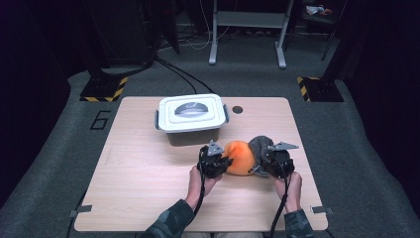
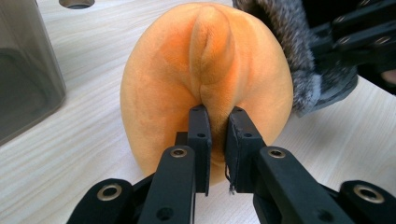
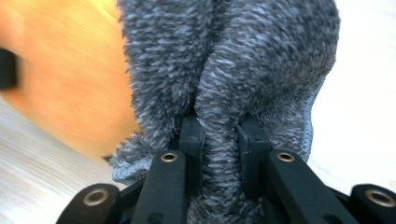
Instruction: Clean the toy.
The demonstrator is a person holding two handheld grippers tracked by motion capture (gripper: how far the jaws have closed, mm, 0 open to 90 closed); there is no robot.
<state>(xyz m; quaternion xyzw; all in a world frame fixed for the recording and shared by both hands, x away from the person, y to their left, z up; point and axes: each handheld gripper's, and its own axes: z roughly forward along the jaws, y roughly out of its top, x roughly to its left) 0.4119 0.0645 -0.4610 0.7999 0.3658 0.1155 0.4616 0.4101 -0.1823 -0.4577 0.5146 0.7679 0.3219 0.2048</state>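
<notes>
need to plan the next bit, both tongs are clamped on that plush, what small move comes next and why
Probably draw the two hands slowly apart. The left tongs pinch a fold of the orange plush, the right tongs pinch a fold of the grey fuzzy cover that still caps one end of it, so pulling apart should slide the cover off.

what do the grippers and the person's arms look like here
Both the left gripper and the right gripper are black, each topped by a grey three-cornered plate, with a black cable trailing back along the forearm. Their jaws are flat black bars on linkages with round metal rivets. The sleeves are dark, camouflage-patterned.
</notes>
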